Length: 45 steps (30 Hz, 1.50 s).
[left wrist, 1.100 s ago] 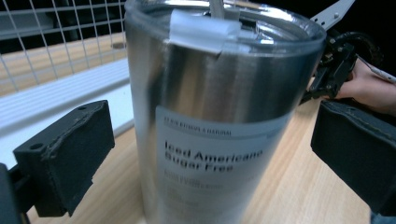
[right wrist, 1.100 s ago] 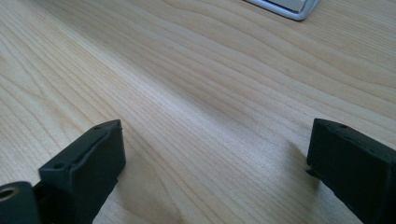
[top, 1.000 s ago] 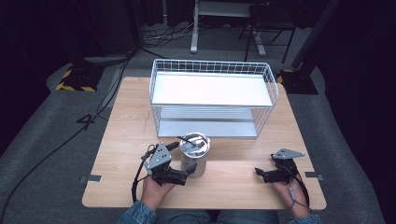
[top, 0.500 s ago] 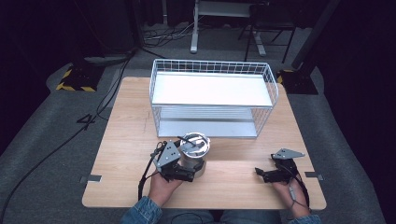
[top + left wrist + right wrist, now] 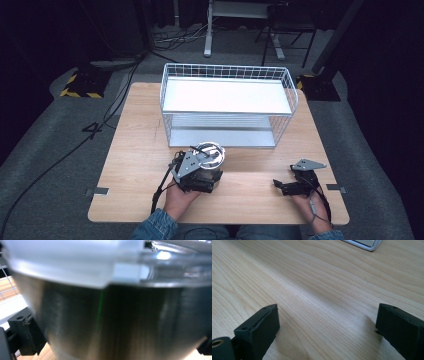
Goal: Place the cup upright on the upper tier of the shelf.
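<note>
We see left hand-held gripper point(image 5: 205, 175) wide around steel lidded pot point(image 5: 120, 320), not clamped; right hand-held gripper point(image 5: 327, 330) wide, idle on counter point(image 5: 135, 150). Off-centre squeeze could tip pot.

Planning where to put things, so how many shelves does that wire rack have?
2. The upper shelf sits at the top of the wire rack; the lower shelf lies at its base, behind the metal pot.
</note>
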Each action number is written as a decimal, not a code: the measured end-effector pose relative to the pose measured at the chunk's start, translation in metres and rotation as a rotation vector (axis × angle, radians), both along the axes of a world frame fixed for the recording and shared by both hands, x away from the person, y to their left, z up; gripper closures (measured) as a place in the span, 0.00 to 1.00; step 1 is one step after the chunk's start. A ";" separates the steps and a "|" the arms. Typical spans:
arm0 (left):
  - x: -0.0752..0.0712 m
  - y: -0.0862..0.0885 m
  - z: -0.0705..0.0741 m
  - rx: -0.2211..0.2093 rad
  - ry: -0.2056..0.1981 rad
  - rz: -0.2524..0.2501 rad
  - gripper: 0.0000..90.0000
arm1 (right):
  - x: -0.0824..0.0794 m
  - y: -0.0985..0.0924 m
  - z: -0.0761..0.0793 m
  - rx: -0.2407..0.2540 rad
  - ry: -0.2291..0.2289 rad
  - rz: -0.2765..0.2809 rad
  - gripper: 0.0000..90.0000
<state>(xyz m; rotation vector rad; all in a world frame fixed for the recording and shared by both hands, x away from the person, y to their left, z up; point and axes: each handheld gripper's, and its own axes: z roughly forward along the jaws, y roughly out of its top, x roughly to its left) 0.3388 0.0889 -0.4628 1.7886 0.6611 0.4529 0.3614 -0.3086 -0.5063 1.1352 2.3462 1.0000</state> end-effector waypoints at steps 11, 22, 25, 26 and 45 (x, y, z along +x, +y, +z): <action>-0.001 0.001 -0.001 -0.005 -0.007 0.005 0.04 | 0.000 0.000 0.000 0.002 -0.002 0.001 0.07; 0.001 0.002 0.003 0.009 0.015 0.006 0.04 | 0.000 0.000 0.000 0.002 -0.003 0.001 0.07; 0.002 0.003 0.005 0.018 0.021 0.012 0.04 | 0.000 0.000 0.000 0.002 -0.003 0.001 0.07; 0.001 0.003 0.006 0.024 0.018 0.014 0.04 | 0.000 0.000 0.000 0.002 -0.003 0.001 0.07; 0.004 0.014 0.063 0.025 0.011 -0.016 0.04 | 0.000 0.000 0.000 0.002 -0.003 0.001 0.07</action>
